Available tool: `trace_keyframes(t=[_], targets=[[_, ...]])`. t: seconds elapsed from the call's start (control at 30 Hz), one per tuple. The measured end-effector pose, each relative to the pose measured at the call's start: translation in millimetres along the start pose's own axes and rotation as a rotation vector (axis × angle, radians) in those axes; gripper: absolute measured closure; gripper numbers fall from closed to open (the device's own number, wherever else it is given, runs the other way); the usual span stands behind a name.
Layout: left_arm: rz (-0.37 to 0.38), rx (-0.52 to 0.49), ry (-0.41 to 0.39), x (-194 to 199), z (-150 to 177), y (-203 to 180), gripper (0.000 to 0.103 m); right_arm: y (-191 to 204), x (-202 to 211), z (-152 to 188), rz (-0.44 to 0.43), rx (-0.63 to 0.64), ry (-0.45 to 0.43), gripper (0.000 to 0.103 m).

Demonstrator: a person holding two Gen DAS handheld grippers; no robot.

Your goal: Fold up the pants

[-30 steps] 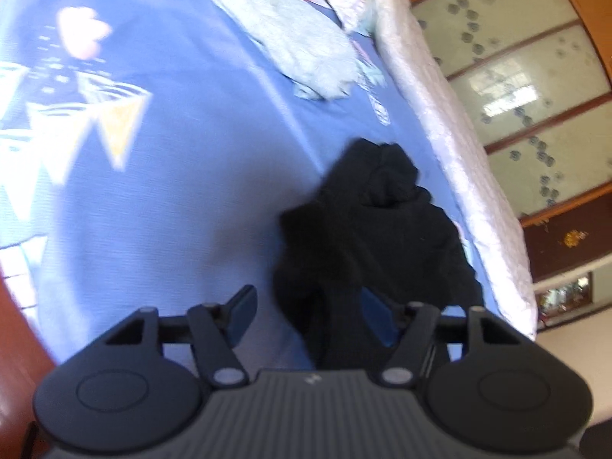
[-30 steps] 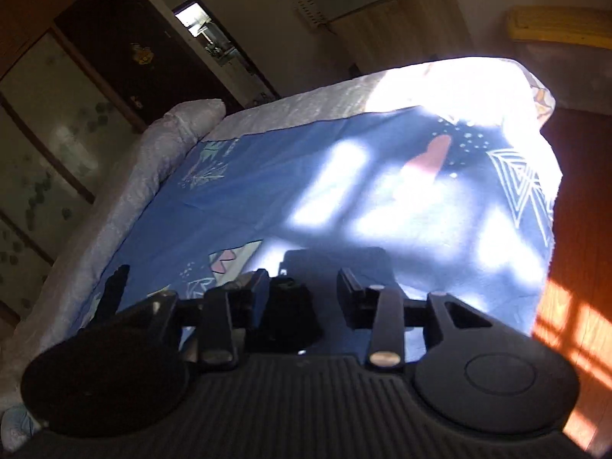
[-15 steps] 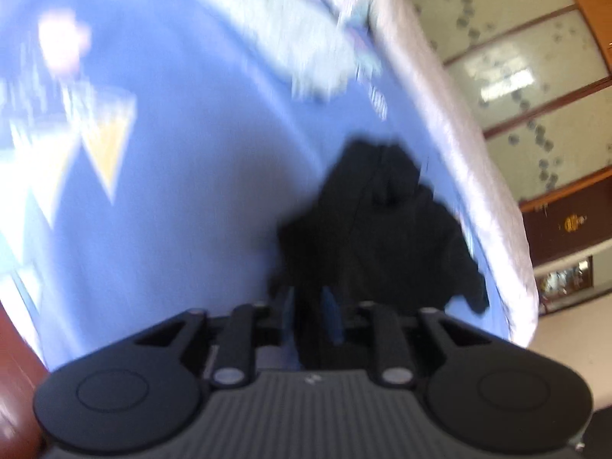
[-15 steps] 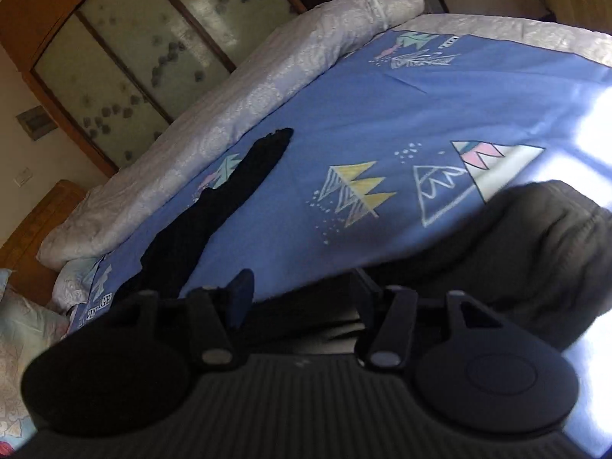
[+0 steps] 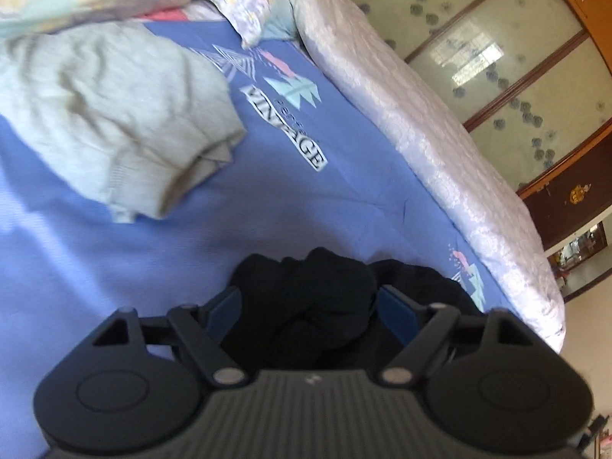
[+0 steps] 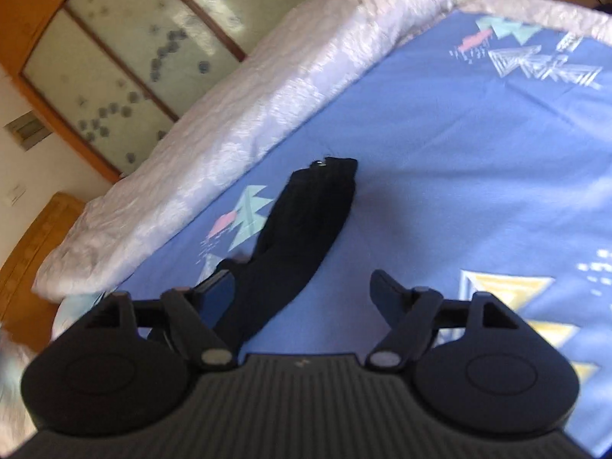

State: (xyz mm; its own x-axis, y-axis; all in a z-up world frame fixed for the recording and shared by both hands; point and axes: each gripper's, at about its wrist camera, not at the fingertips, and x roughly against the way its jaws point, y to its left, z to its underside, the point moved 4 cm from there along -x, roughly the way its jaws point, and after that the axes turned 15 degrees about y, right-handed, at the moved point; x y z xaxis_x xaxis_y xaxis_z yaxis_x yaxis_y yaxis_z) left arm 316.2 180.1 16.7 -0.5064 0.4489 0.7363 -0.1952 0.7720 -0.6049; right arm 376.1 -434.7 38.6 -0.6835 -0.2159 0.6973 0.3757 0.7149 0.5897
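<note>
Pants [image 5: 306, 306]: black, on the blue bed sheet [image 5: 306, 199]; in the left wrist view they sit bunched in a dark heap at 6 o'clock, between the gripper's fingers; in the right wrist view one long strip [image 6: 302, 225] runs from 7 o'clock up toward centre, ending in a squared edge with a small metal fastener
Left gripper [image 5: 309, 300]: jaws spread wide, a blue pad on either side of the heap; whether the pads touch the cloth I cannot tell, and nothing is pinched
Right gripper [image 6: 302, 287]: jaws released and wide apart; the black strip passes just beside the left finger [image 6: 216, 290], while the right finger stands over bare sheet
Grey garment [image 5: 111, 114]: pale, crumpled, at 10 o'clock in the left wrist view, well apart from the pants
Quilt [image 5: 420, 134]: white, textured, rolled along the far edge of the bed, from 12 to 4 o'clock in the left view
Pillows [image 5: 244, 11]: floral, at 12 o'clock, past the grey garment
Wardrobe [image 5: 497, 57]: wood-framed frosted panels with dark dots, behind the quilt
Sheet print: triangles and the word VINTAGE near centre
</note>
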Motion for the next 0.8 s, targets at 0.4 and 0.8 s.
trace_keyframes(t=[0.4,0.8], targets=[[-0.068,-0.039,-0.048,-35,-21,16,0.089,-4,-120,-55,0.043,-0.011,-0.003,0.095],[0.011,-0.097,-0.057,9,-16,-19,0.093,-52,38,-51,0.208,0.065,-0.171,0.096]])
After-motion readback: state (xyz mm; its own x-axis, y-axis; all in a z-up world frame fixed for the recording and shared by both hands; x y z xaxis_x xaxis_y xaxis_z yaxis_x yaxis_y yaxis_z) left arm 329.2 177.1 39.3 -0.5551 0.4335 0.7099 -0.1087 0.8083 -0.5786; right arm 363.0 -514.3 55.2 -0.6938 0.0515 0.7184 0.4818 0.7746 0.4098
